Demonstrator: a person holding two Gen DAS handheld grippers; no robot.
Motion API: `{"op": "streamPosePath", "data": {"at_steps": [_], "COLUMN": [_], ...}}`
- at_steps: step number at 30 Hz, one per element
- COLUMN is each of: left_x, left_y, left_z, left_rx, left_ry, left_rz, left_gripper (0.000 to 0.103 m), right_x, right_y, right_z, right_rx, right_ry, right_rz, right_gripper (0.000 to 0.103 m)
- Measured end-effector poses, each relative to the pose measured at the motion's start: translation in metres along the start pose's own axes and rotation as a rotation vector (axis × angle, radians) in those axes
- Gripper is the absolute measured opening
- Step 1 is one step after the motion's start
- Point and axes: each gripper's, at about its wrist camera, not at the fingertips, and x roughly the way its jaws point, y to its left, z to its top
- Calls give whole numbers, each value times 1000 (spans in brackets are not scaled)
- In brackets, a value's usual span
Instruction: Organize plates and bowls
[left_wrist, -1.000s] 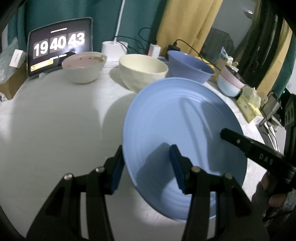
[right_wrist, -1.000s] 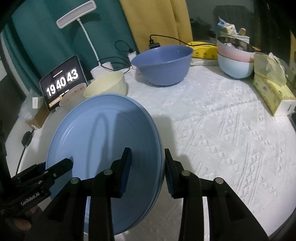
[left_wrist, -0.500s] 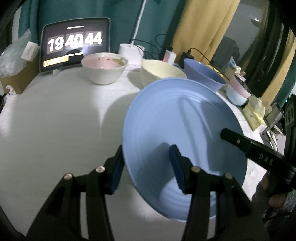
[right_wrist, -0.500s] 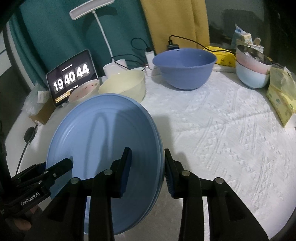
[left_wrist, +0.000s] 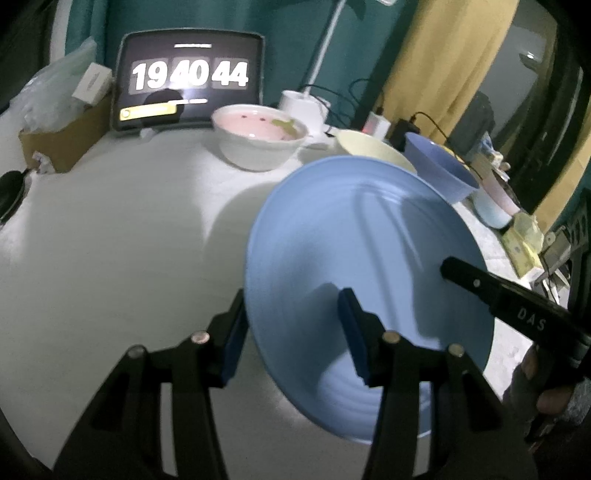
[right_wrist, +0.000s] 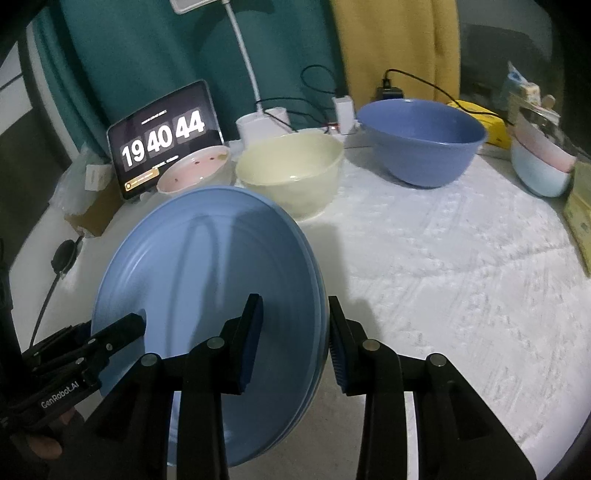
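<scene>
Left gripper: jaws partly closed, clamping the left rim of the round light-blue ridged plates, a stack raised above the white textured tablecloth. Right gripper: jaws partly closed, clamping the right rim. Behind: pink-lined white bowl, cream bowl, deep blue bowl.

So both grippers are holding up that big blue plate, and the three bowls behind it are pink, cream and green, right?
Not quite. Both the left gripper and right gripper hold the blue plate, but the right wrist view shows the third bowl is blue, not green.
</scene>
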Motion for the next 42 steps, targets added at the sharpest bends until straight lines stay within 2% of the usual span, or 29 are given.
{"op": "streamPosePath", "data": {"at_steps": [18, 28, 42], "left_x": [21, 26, 24], "left_y": [51, 47, 46], "left_z": [10, 13, 12], "left_rx": [-62, -20, -7], "left_ry": [35, 14, 2], "left_rz": [63, 99, 117], "left_gripper": [49, 49, 50], "right_x": [58, 73, 69], "right_y": [32, 30, 30], "right_z": [12, 15, 14], "right_rx": [-33, -13, -27], "right_ry": [70, 93, 100], "right_rz": [46, 52, 33], "right_gripper": [36, 37, 38]}}
